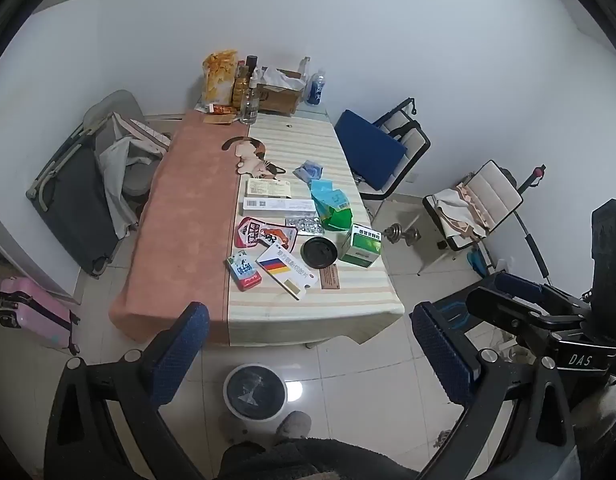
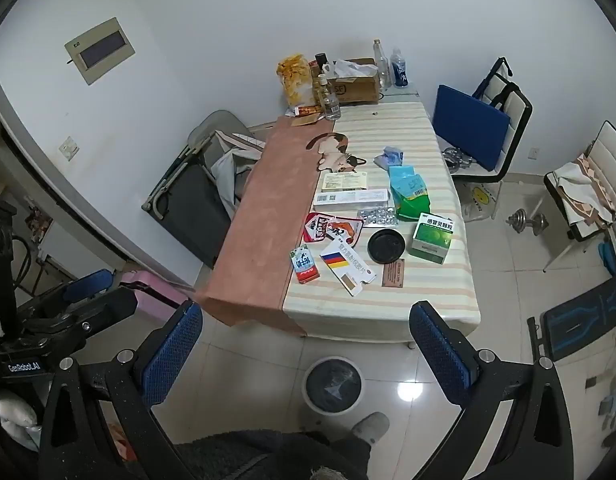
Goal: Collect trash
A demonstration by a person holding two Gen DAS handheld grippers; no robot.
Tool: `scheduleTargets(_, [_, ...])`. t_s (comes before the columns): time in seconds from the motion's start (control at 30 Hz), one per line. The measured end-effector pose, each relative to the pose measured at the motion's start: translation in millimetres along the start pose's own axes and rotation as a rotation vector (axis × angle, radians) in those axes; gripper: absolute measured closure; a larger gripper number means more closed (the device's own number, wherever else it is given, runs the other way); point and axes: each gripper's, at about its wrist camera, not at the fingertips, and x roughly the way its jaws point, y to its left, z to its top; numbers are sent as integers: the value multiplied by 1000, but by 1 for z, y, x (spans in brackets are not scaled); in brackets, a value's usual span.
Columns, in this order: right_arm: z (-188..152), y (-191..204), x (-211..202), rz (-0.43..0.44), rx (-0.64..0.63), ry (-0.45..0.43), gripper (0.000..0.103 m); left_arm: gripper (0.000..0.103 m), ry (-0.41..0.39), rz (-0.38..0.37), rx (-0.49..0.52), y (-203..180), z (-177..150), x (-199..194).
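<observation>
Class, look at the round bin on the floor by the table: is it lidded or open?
Open. The bin shows no lid; its dark liner is visible inside the white rim in both views.

Striped cream cloth [image 1: 308, 292] and matt terracotta cloth [image 1: 187, 208] cover surface. Glossy pale floor tiles [image 1: 348, 384]. Green cardboard box [image 1: 362, 246]. Foil blister pack [image 1: 305, 225], shiny. Clear glass bottle [image 1: 248, 100].

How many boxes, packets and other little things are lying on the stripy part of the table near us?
Boxes: 5 (green box, long white box, flat cream box, flag-striped box, small red-and-blue carton)
Packets: 4 (red snack packet, green bag, light blue packet, blue wrapper)
Blister packs: 1
Black lids: 1
Brown cards: 1
Total: 12
</observation>
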Motion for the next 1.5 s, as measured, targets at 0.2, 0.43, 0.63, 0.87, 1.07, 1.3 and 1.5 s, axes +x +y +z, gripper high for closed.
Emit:
scheduleTargets(0.2, [0,-1,1,14,17,4,0,0,-9,-1,2,0,0,2])
scheduleTargets(0.43, [4,4,-4,31,3,4,0,0,-15,-19,-3,-7,4,-5])
scheduleTargets(0.63, [3,1,-3,34,13,4,0,0,-23,-27,-5,-11,5,-4])
scheduleTargets(0.87, [7,1,-2,37,1,10,0,0,-27,-33,-7,-12,0,-4])
scheduleTargets(1.07, [5,2,-1,38,4,7,0,0,-29,-38,-6,-15,1,-3])
scheduleTargets(1.3, [6,2,-1,39,3,7,0,0,-28,-37,-7,-12,3,-3])
scheduleTargets(1.5, [8,6,-2,40,-5,5,0,0,-28,-36,-3,-15,4,-1])
